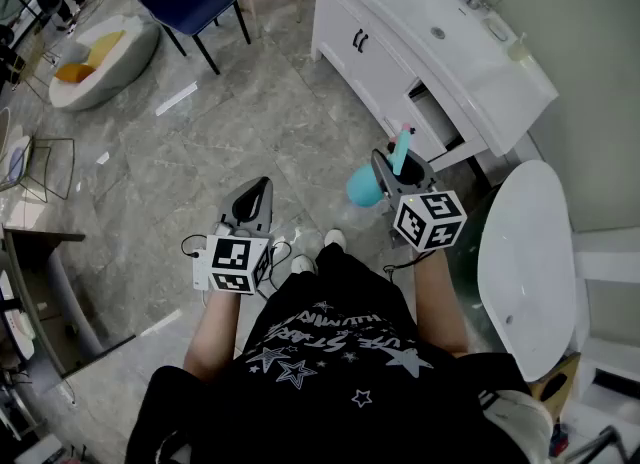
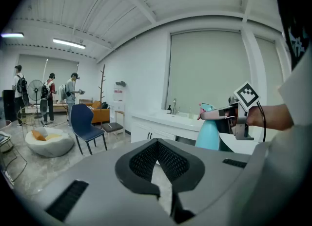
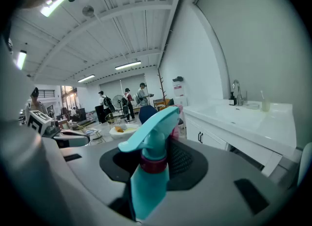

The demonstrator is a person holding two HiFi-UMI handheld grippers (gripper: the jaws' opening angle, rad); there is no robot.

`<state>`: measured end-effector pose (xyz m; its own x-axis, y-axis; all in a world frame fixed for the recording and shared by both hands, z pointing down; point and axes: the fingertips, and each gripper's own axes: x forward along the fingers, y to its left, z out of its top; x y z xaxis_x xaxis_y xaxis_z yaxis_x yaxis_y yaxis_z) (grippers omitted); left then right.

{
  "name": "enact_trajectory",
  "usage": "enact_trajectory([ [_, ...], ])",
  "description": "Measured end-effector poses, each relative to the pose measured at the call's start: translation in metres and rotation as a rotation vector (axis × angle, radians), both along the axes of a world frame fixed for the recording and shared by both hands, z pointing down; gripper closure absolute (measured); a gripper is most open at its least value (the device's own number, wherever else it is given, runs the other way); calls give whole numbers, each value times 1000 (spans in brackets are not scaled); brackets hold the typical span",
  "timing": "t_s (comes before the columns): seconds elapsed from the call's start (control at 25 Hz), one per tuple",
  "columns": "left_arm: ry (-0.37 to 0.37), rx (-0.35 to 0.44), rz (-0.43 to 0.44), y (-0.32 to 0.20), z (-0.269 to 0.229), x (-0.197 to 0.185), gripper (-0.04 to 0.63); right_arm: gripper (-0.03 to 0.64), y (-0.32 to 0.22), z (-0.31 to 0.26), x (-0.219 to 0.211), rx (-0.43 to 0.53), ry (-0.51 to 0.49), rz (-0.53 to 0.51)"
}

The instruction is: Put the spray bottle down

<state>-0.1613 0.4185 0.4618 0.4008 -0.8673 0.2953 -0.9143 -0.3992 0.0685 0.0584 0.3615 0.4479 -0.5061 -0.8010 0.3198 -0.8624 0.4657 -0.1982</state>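
Right gripper (image 1: 389, 166): jaws squeezing the blue-green spray bottle (image 1: 364, 188).
Spray bottle: up in the air, near the front of the white sink cabinet (image 1: 372, 60).
Left gripper (image 1: 256, 192): jaws closed, nothing in them, farther from the sink cabinet.

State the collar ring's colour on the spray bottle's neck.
Dark red collar ring on the turquoise plastic spray bottle; clearest in the right gripper view.
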Motion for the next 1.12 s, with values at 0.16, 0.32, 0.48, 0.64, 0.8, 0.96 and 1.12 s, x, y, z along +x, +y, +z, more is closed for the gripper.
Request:
enact_trajectory([
  [0.16, -27, 25, 2, 3, -8, 5, 580, 469, 6, -6, -4, 17, 16, -31],
  [0.32, -23, 36, 7, 11, -11, 9, 580, 469, 11, -8, -5, 31, 20, -35],
  [0.48, -23, 10, 6, 26, -1, 5, 580, 469, 15, -4, -6, 29, 19, -30],
  [0.64, -14, -12, -20, 19, 6, -4, 580, 468, 5, -1, 0, 39, 40, -7],
  [0.8, -14, -11, -38, -6, 6, -6, 580, 468, -27, 8, 5, 41, 49, 12],
  [0.96, -13, -18, -41, -46, 10, -6, 580, 468, -81, 19, 6, 28, 26, 18],
  [1.12, -39, -14, -42, -120, 10, -13, 580, 468, -163, 20, -3, 34, 7, 2],
])
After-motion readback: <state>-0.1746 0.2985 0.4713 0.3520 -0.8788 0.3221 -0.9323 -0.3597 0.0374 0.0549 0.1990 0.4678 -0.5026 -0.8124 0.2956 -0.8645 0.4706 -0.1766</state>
